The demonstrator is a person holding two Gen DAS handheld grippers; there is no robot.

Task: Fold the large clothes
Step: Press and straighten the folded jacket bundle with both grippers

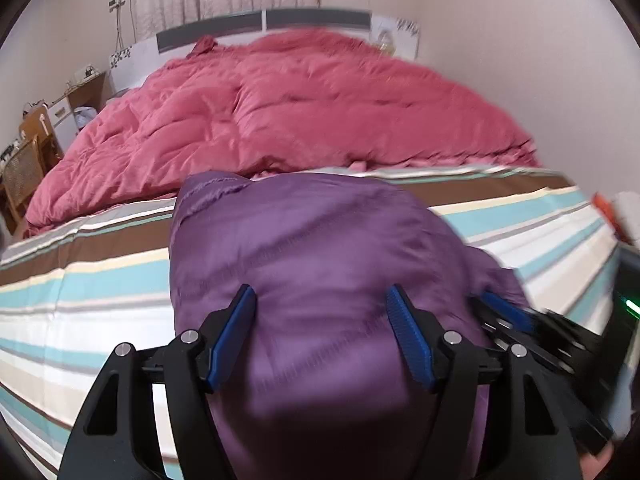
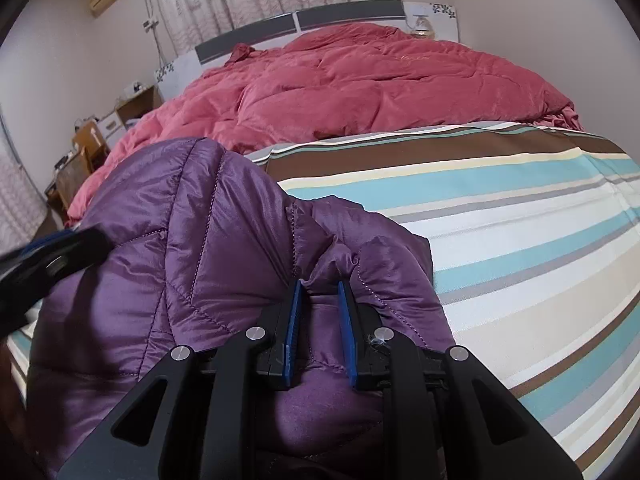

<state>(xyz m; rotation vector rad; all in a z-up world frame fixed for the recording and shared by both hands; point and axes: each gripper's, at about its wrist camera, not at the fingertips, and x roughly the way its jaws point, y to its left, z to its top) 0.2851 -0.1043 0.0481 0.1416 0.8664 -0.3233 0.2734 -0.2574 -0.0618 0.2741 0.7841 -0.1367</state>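
Right claw (image 2: 319,286) pinches the purple jacket (image 2: 224,216); left view hides that.

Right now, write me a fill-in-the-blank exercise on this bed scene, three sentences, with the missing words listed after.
1. The quilted padded jacket lying on the striped bedsheet is ____ in colour.
2. The right tool is shut on a fold of the ____.
3. The crumpled duvet heaped toward the headboard is ____.

Missing words: purple; jacket; red
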